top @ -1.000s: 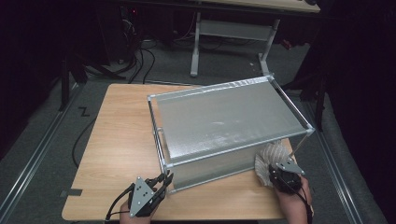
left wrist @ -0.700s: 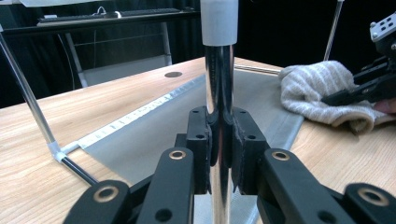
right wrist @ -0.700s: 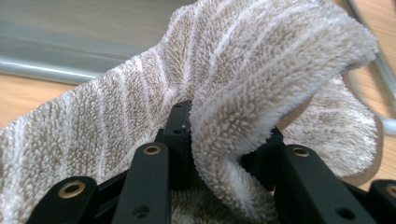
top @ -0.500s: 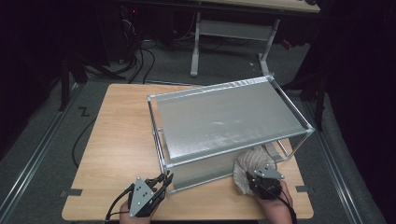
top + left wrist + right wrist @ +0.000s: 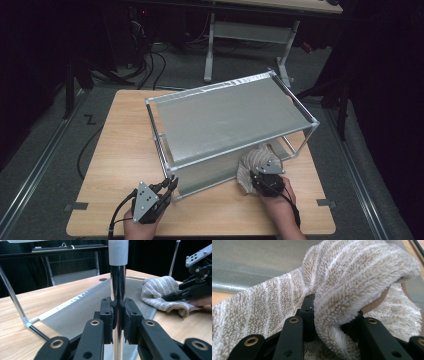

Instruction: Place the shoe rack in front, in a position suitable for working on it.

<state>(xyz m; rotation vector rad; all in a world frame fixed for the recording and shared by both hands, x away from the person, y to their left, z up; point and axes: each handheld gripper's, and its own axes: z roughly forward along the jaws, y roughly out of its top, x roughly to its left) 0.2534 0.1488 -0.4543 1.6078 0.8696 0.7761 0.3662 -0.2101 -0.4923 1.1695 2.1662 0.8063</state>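
My left gripper (image 5: 117, 322) pinches the rack's post (image 5: 117, 290); my right gripper (image 5: 332, 322) pinches the towel (image 5: 352, 277) beside the rack (image 5: 225, 120).

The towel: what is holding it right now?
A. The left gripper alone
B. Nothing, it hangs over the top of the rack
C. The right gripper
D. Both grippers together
C. In the right gripper view the right gripper has its jaws closed on a fold of the towel, while the left gripper clamps a post of the rack instead.
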